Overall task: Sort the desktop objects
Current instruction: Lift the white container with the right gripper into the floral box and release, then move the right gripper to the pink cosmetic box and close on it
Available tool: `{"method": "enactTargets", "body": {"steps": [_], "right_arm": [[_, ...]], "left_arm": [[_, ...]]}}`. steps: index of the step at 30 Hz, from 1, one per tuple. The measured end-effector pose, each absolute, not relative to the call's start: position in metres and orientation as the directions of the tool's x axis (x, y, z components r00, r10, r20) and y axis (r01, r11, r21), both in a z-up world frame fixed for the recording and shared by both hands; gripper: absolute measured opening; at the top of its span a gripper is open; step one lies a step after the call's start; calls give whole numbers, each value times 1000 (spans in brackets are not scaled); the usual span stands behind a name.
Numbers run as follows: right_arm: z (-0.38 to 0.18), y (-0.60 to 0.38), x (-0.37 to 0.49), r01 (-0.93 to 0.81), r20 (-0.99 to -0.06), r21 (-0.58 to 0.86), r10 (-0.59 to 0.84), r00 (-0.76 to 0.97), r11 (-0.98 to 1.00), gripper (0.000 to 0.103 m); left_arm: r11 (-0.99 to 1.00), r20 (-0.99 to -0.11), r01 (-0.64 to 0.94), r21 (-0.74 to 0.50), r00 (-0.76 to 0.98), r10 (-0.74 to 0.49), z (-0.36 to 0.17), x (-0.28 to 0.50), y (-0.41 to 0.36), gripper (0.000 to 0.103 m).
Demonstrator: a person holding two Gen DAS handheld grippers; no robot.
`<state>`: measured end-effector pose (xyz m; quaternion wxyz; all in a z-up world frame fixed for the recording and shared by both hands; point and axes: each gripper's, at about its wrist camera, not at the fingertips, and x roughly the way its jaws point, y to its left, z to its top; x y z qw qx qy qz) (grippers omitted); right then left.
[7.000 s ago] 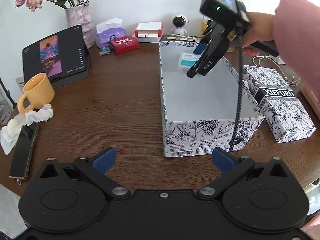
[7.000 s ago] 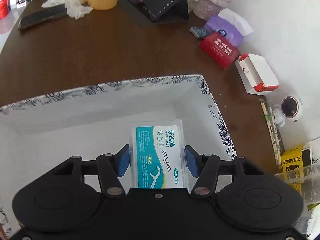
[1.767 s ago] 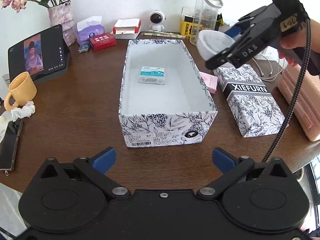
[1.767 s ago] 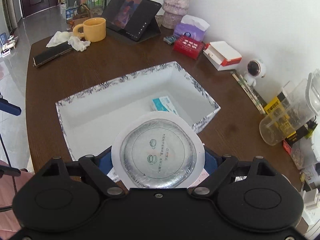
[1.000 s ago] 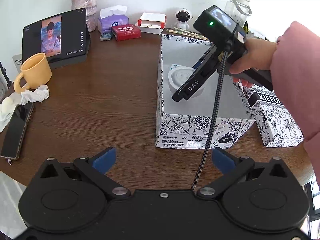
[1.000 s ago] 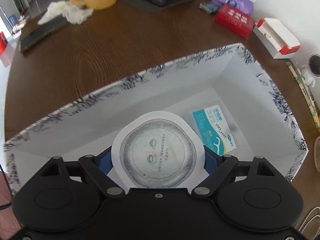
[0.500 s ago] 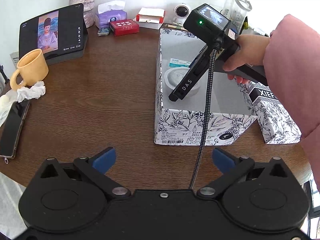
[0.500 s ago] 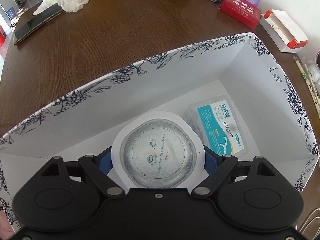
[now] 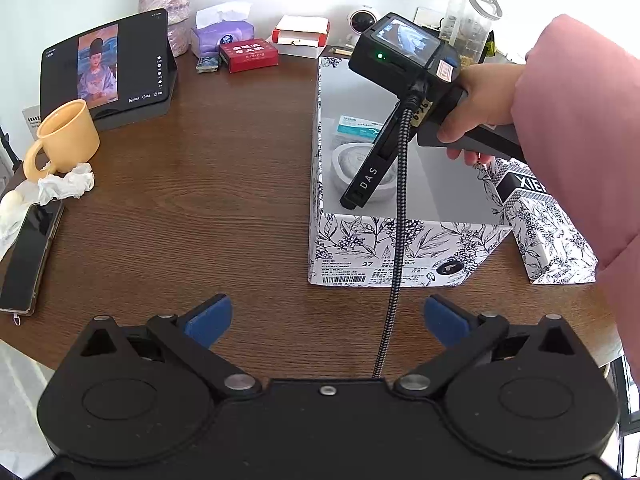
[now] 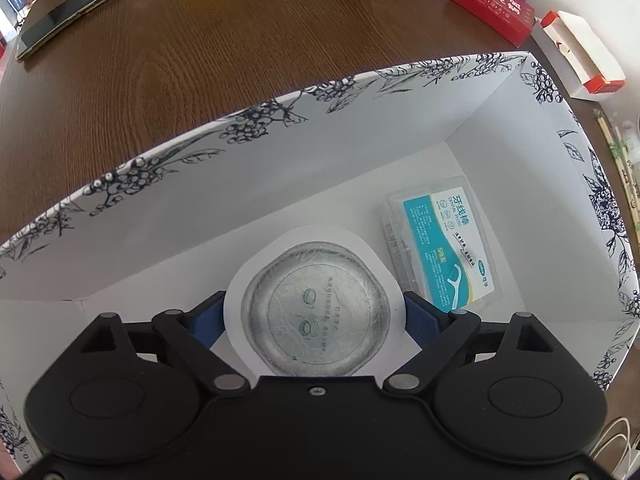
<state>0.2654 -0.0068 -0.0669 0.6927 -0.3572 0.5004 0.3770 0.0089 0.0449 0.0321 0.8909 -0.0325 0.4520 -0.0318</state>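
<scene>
My right gripper (image 10: 314,316) is shut on a round white foil-sealed cup (image 10: 314,308) and holds it low inside the floral-printed box (image 10: 256,128), next to a teal dental floss box (image 10: 442,244) on the box floor. In the left wrist view the right gripper (image 9: 362,188) reaches down into the floral box (image 9: 400,248), with the cup (image 9: 352,164) and the floss box (image 9: 358,128) visible beneath it. My left gripper (image 9: 324,316) is open and empty above the table's near edge.
The box lid (image 9: 548,224) lies right of the box. A tablet (image 9: 106,68), yellow mug (image 9: 66,140), crumpled tissue (image 9: 60,186) and phone (image 9: 30,256) sit at the left. A tissue pack (image 9: 222,36), red box (image 9: 248,56), small camera (image 9: 360,20) and bottle (image 9: 472,12) line the back.
My right gripper has lowered the cup deeper into the floral box, close beside the floss box. The left gripper stays open and moved slightly.
</scene>
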Motion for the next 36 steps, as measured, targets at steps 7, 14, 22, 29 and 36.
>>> {"method": "enactTargets", "body": {"steps": [7, 14, 22, 29, 36], "right_arm": [[-30, -23, 244, -893, -931, -136, 252, 263, 429, 98], [56, -87, 213, -862, -778, -173, 471, 417, 477, 100], [100, -193, 195, -792, -628, -275, 521, 578, 545, 103], [48, -215, 205, -808, -728, -251, 447, 520, 532, 103], [0, -206, 240, -828, -810, -224, 374, 452, 515, 103]], "left_arm": [[995, -793, 42, -87, 601, -95, 38, 3, 38, 103], [991, -768, 81, -102, 627, -130, 47, -8, 22, 103], [989, -772, 97, -110, 618, -146, 41, -8, 7, 103], [991, -784, 84, -107, 605, -136, 32, -2, 1, 103], [993, -779, 69, -97, 615, -119, 31, 6, 3, 103]]}}
